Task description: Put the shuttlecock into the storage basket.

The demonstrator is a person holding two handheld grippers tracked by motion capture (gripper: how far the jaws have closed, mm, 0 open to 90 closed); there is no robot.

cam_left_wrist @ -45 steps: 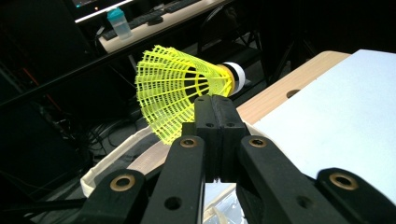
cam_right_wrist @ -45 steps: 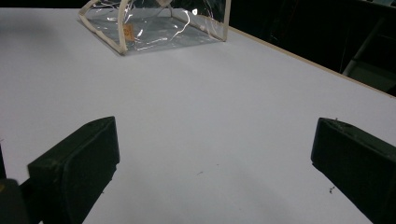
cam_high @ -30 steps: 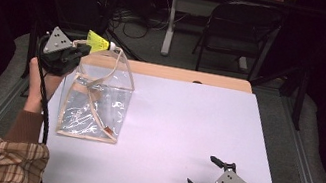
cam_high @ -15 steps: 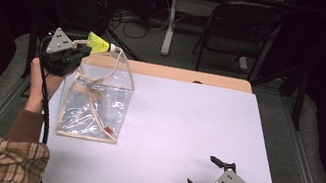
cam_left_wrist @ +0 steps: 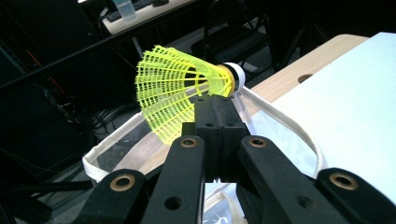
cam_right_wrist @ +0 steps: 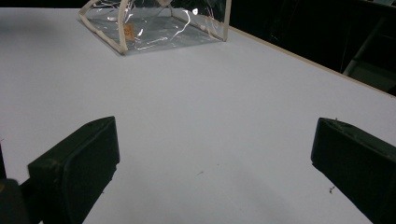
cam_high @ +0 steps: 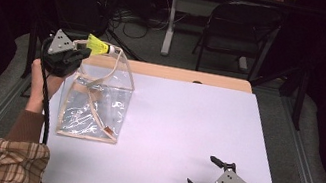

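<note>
A yellow shuttlecock (cam_high: 96,45) (cam_left_wrist: 180,86) with a white cork tip is pinched by its skirt in my left gripper (cam_high: 84,50) (cam_left_wrist: 215,100), which is shut on it. It hangs over the top rim of a clear plastic bag (cam_high: 97,105) (cam_right_wrist: 154,28) with cream edging and straps (cam_left_wrist: 280,116). The bag stands open at the table's left side. My right gripper (cam_high: 201,170) (cam_right_wrist: 215,154) rests near the table's front right edge, open, with nothing between its jaws.
The bag stands on a white sheet (cam_high: 197,118) that covers most of the wooden table (cam_high: 179,74). Beyond the table's far edge are a dark folding chair (cam_high: 243,29), cables on the floor and another table's leg.
</note>
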